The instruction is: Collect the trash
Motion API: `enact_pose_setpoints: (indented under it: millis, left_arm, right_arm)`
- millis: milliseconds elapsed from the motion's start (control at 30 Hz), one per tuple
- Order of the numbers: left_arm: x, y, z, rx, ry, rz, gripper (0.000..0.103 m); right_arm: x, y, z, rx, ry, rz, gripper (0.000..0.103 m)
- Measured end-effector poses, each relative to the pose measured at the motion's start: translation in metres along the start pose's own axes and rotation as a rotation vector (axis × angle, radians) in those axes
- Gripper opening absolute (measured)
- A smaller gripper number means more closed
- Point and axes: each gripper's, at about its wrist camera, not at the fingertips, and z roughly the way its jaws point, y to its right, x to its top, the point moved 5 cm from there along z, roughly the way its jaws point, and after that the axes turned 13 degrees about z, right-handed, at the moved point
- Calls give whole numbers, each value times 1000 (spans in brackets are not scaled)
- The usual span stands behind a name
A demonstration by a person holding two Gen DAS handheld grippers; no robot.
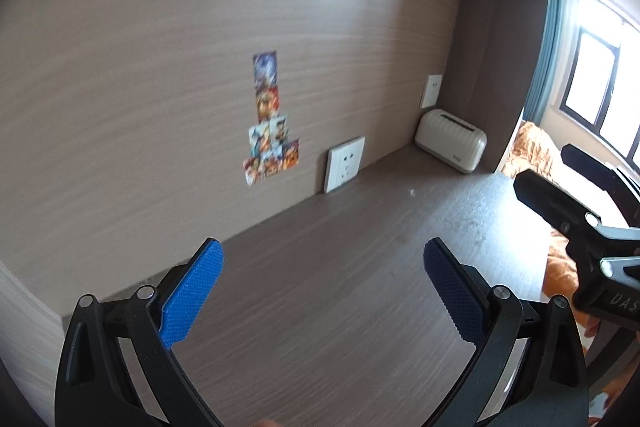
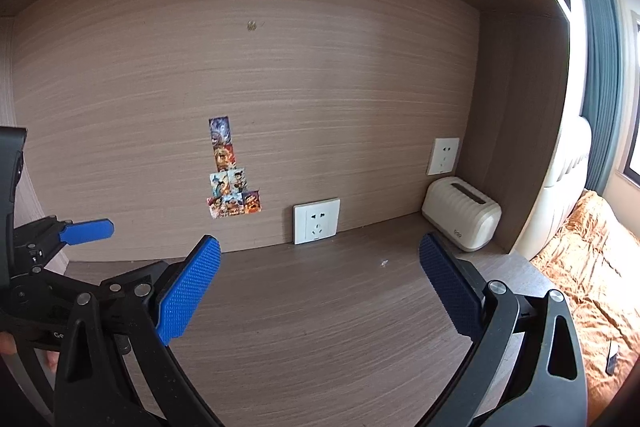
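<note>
My left gripper [image 1: 322,291] is open and empty above the dark wooden desk [image 1: 340,287]. My right gripper [image 2: 320,287] is open and empty over the same desk [image 2: 320,307]. A tiny white scrap [image 2: 384,262] lies on the desk ahead of the right gripper; it also shows in the left wrist view [image 1: 412,192]. The left gripper's blue finger [image 2: 86,231] shows at the left edge of the right wrist view. The right gripper's black body [image 1: 576,227] shows at the right edge of the left wrist view. No other trash is visible.
A cream ribbed box [image 2: 462,219] stands in the desk's back right corner, also in the left wrist view [image 1: 450,146]. Two wall sockets [image 2: 316,221] [image 2: 443,155] and stickers [image 2: 230,179] are on the back panel. An orange bedspread [image 2: 588,267] lies to the right.
</note>
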Motion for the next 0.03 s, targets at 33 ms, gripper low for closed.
enact_pose_setpoints:
  millis: [33]
  left_arm:
    - [-2, -2, 2, 5, -1, -1, 99]
  right_arm:
    - [0, -1, 2, 0, -1, -3, 99]
